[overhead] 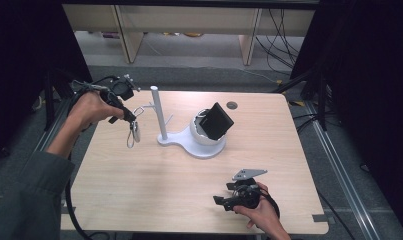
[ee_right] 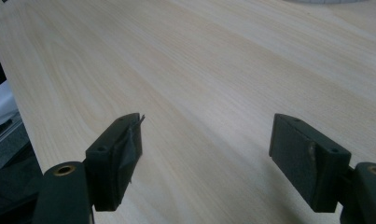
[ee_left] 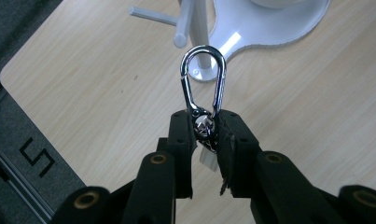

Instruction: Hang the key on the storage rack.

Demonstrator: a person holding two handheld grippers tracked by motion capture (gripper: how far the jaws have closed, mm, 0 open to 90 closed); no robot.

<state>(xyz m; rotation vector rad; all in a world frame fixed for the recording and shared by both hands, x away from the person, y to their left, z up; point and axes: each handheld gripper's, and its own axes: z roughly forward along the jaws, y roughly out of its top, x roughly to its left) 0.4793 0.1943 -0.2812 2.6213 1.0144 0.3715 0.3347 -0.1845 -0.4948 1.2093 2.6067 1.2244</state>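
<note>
Clearly the left gripper (ee_left: 206, 128) is clamped on the swivel end of a clip (ee_left: 203, 79), held above the table (overhead: 139, 180) just left of the stand (overhead: 161, 117). From the gripper the stand's side peg (ee_left: 153, 16) lies ahead and near. The clip's long axis runs along the jaws, its loop pointing away toward the stand. The right gripper (ee_right: 206, 154) rests near the table's front edge, jaws wide apart and empty, well away

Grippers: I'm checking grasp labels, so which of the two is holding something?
The left gripper, shut on the silver carabiner; the right gripper is open above bare table.
</note>
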